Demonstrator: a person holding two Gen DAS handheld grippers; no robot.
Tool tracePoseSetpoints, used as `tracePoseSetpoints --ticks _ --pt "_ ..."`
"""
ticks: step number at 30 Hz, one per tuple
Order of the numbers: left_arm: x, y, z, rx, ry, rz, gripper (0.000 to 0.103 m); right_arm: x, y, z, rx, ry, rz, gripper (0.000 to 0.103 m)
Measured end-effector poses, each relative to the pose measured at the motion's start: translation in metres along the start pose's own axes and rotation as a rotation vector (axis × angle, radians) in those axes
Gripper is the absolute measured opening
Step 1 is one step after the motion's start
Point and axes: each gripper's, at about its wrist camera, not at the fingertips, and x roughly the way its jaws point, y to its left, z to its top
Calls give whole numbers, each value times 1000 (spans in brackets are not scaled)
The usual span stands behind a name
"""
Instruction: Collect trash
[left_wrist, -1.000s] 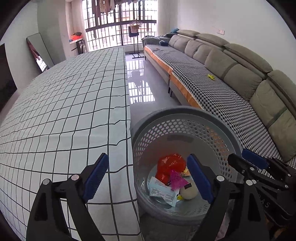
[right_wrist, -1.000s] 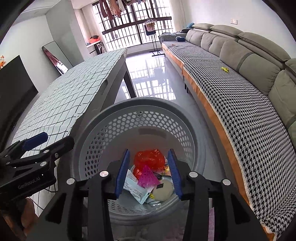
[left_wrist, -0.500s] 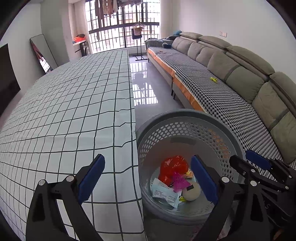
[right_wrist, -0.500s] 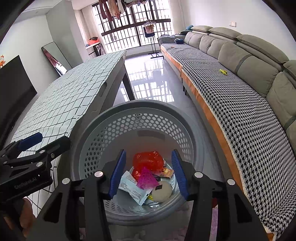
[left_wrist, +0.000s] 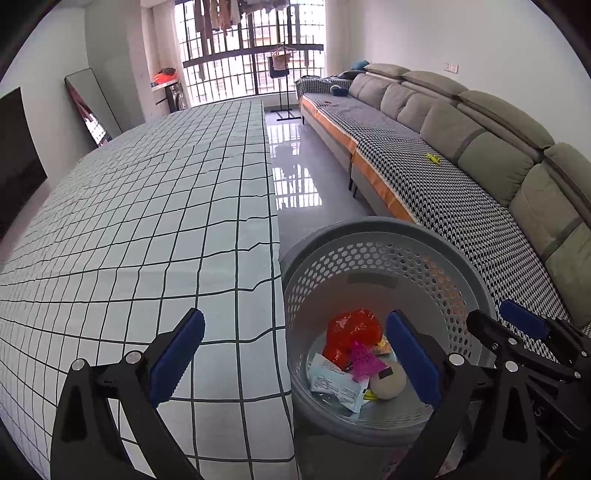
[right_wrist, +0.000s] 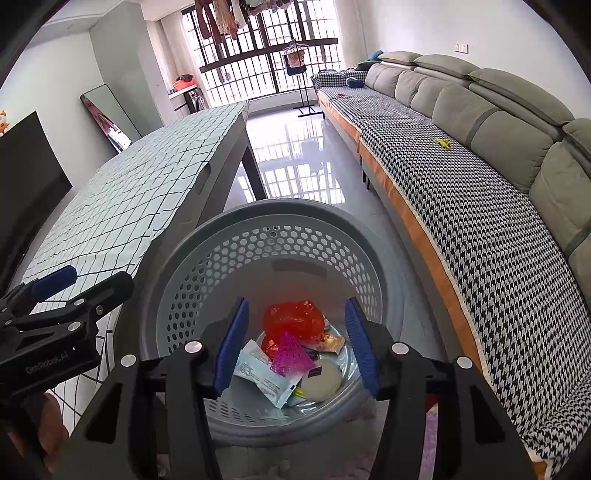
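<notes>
A grey perforated basket (left_wrist: 369, 225) stands on the floor beside the table. In it lie a crumpled red wrapper (left_wrist: 351, 332), a pink wrapper (left_wrist: 364, 360), a white packet (left_wrist: 332, 380) and a round cream-coloured thing (left_wrist: 388, 380). My left gripper (left_wrist: 294, 321) hangs over the table edge and the basket's left rim, its jaws opening wide and holding nothing. My right gripper (right_wrist: 296, 308) hovers over the basket (right_wrist: 280, 206), jaws also opening and empty, with the red wrapper (right_wrist: 295, 319) and pink wrapper (right_wrist: 290, 356) far below them.
The long table with a checked cloth (left_wrist: 147, 221) fills the left. A grey sofa with a houndstooth cover (left_wrist: 443, 184) runs along the right, and a small yellow thing (left_wrist: 433, 158) lies on it. Shiny floor runs between them toward the barred window.
Both grippers' jaws have spread wider. Neither hand has shifted noticeably, and the trash in the basket lies as before.
</notes>
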Motion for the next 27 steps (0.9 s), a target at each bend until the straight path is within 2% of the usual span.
tracePoseSetpoints --ticks 16,27 --pt "0 2 -1 -6 8 32 97 0 0 -1 -1 -1 1 53" --pt "2 5 -1 -21 11 25 97 -1 2 -3 -4 0 4 53"
